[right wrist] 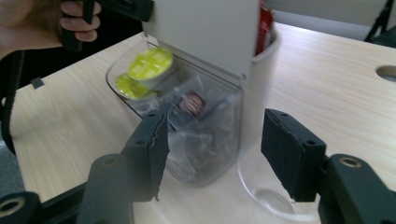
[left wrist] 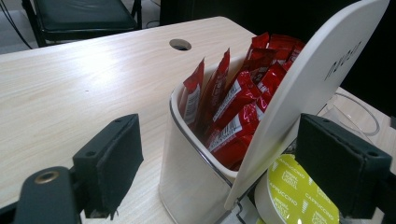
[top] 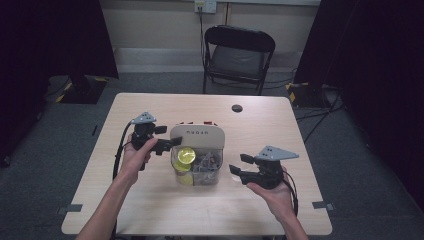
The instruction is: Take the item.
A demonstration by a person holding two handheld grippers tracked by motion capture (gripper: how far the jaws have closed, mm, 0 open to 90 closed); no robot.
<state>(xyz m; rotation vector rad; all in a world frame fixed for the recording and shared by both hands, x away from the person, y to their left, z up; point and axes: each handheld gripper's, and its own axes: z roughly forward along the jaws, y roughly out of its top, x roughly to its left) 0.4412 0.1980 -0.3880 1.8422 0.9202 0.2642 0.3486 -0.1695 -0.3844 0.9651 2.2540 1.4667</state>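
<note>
Pale wood-grain table [top: 150,200] carried a clear plastic organizer box [top: 200,172] at its middle. You held its cream flat lid [top: 197,134] tilted up with your left gripper [top: 167,145], jaws apart around the lid edge, apparently not squeezing. Yellow-green coffee capsules [top: 186,156] already lay inside, red sachets [left wrist: 233,112] behind. Your right gripper [top: 239,166] hovered just beside the box, jaws apart, empty; closing the lid remained.

- One clear organiser box [top: 197,176] on the table [top: 150,200], its one white lid [top: 197,136] raised.
- Two green capsules [top: 186,156] in the box's front compartment.
- Several red sachets [left wrist: 233,107] behind the lid, too crowded to count.
- One chair [top: 238,55] beyond the table.
</note>
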